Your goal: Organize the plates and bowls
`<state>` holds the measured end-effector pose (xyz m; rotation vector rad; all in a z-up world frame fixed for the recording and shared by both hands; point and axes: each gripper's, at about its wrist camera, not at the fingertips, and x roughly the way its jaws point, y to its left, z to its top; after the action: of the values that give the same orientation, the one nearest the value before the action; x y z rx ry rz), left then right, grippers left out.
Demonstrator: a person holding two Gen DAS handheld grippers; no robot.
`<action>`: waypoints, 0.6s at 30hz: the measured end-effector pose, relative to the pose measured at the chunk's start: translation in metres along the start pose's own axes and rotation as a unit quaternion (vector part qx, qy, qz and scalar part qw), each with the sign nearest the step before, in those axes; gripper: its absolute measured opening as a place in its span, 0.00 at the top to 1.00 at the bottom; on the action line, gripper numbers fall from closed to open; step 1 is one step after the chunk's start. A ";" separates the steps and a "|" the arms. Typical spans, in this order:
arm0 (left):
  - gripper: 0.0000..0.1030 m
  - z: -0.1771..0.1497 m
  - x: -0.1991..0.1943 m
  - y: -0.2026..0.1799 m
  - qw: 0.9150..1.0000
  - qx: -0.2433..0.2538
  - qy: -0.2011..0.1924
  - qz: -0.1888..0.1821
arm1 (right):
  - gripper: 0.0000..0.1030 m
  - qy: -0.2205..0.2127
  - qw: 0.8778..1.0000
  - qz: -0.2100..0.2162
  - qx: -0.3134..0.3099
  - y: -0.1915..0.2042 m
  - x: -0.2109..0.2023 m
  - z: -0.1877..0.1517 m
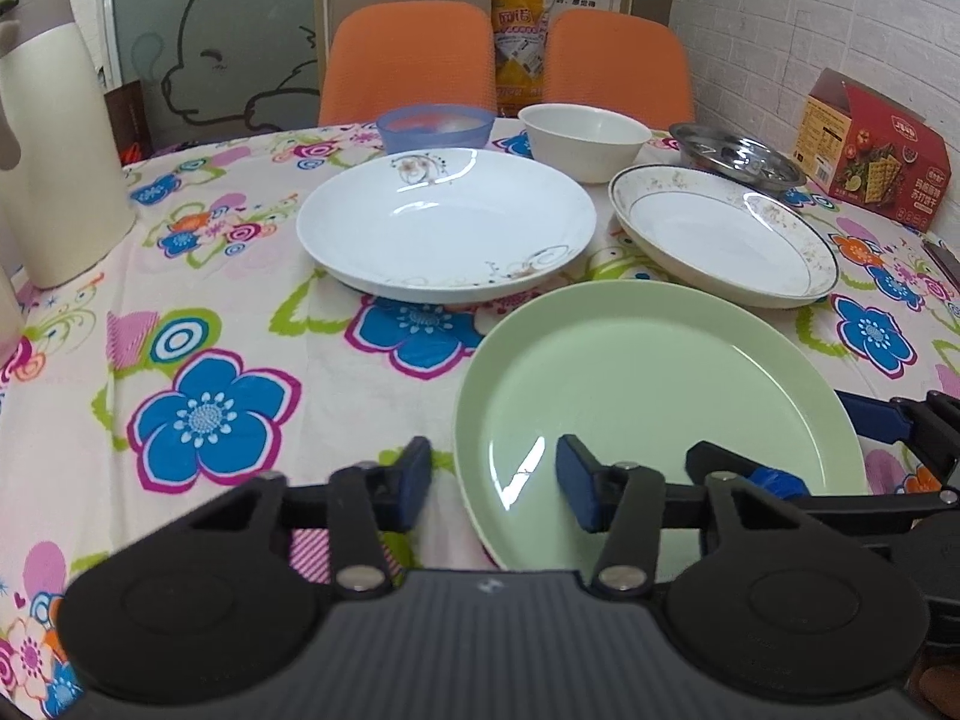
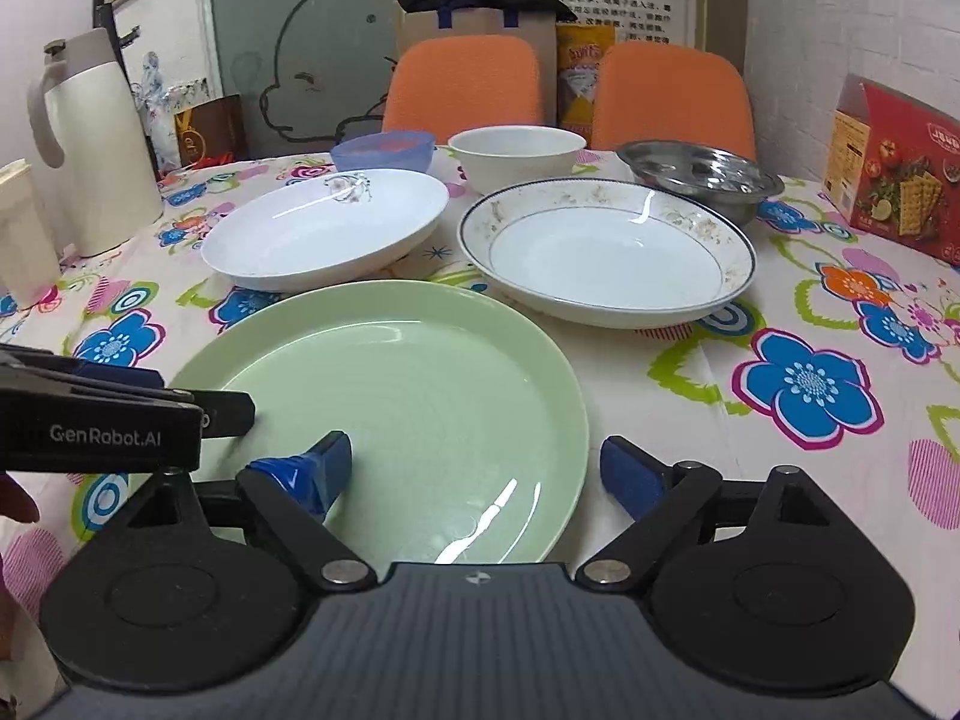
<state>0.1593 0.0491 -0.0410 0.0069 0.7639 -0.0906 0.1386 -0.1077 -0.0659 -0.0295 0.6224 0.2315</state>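
Observation:
A green plate (image 1: pixel 660 396) lies nearest on the flowered table; it also shows in the right wrist view (image 2: pixel 408 396). My left gripper (image 1: pixel 495 486) is open and straddles its left rim. My right gripper (image 2: pixel 480 474) is open and straddles its right rim. Behind are a white floral plate (image 1: pixel 447 222) (image 2: pixel 324 228), a gold-rimmed plate (image 1: pixel 726 234) (image 2: pixel 606 246), a white bowl (image 1: pixel 585 138) (image 2: pixel 516 153), a blue bowl (image 1: pixel 435 126) (image 2: pixel 384 150) and a steel dish (image 1: pixel 738 159) (image 2: pixel 699 171).
A white thermos jug (image 1: pixel 54 138) (image 2: pixel 99 144) stands at the table's left. A red cracker box (image 1: pixel 870 150) (image 2: pixel 894 174) stands at the right. Two orange chairs (image 2: pixel 468 84) are behind the table.

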 end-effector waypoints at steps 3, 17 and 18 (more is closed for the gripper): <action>0.66 0.000 -0.001 -0.006 1.000 -0.005 -0.002 0.013 | 0.32 -0.019 1.000 0.006 -0.004 0.002 -0.003 -0.005; 0.74 -0.016 -0.041 0.076 0.993 -0.065 0.007 0.099 | 0.36 -0.031 0.997 0.069 -0.015 0.069 -0.015 0.004; 0.74 -0.017 -0.039 0.080 0.993 -0.068 0.009 0.100 | 0.36 -0.029 0.997 0.075 -0.019 0.077 -0.011 0.004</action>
<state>0.1265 0.1327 -0.0281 -0.0445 0.7830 0.1522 0.1148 -0.0351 -0.0527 -0.0123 0.5637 0.3889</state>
